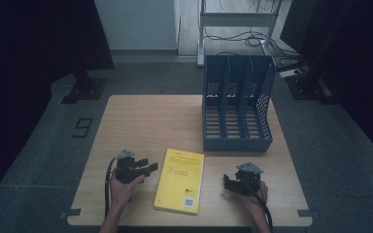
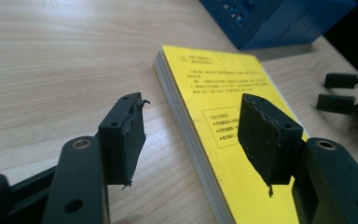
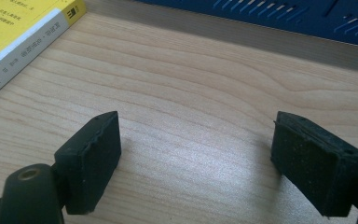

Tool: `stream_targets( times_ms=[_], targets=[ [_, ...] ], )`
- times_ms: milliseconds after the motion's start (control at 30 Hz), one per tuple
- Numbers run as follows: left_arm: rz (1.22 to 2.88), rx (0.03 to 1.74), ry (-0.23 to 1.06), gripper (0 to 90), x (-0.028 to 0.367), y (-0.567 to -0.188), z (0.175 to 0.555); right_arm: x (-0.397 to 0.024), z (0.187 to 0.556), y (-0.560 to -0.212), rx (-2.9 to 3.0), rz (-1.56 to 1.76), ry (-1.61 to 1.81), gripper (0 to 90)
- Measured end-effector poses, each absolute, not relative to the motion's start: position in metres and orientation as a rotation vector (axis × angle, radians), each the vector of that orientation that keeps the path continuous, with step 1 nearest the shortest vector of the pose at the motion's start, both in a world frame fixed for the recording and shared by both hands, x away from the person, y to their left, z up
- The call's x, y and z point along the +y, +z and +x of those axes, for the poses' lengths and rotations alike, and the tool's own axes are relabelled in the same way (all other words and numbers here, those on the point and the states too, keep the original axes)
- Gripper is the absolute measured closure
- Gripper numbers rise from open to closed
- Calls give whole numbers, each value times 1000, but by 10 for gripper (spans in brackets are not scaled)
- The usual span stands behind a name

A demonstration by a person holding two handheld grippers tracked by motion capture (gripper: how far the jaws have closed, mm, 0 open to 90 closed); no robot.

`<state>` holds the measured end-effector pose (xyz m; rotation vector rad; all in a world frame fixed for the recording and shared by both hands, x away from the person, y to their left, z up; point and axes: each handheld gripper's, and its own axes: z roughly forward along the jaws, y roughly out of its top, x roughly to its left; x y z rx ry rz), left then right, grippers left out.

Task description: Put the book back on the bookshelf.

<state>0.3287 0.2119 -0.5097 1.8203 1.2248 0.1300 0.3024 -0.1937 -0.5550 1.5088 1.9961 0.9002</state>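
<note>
A yellow book (image 1: 180,180) lies flat near the table's front edge, between my two grippers. My left gripper (image 1: 148,166) rests on the table just left of the book, open, its jaws turned toward the page edge of the book (image 2: 214,116) with nothing between them. The right gripper (image 1: 229,183) sits right of the book, open and holding nothing over bare wood. The book's white spine (image 3: 23,46) lies at the upper left of the right gripper view. My right gripper's fingertips (image 2: 335,91) appear beyond the book in the left gripper view.
A blue slotted file rack (image 1: 236,104) with three compartments stands at the table's back right, its front (image 3: 279,18) close ahead of the right gripper. The wooden table (image 1: 145,121) has bare room at the back left. Dark stands and cables sit on the floor behind.
</note>
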Motion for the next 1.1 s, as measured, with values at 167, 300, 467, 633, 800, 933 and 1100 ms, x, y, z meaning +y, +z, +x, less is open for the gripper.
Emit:
stream_targets(
  times_ms=[167, 300, 467, 633, 800, 933, 1100],
  targets=[
    [1830, 1216, 120, 408, 205, -509, 329, -194, 301, -555, 1989, 1515, 898, 156],
    [1846, 1187, 123, 404, 192, -504, 330, -195, 301, -555, 1989, 1516, 897, 156],
    [1865, 1174, 121, 402, 182, -503, 332, -195, 301, -555, 1989, 1516, 897, 156],
    [1888, 1184, 113, 402, 172, -509, 334, -195, 301, -555, 1988, 1516, 898, 156],
    [1922, 1187, 120, 400, 166, -515, 336, -195, 301, -555, 1988, 1516, 898, 156],
    [1951, 1195, 109, 397, 160, -525, 338, -195, 301, -555, 1982, 1521, 895, 158],
    [1965, 1211, 108, 381, 158, -533, 339, -194, 301, -555, 1973, 1529, 891, 160]
  ],
)
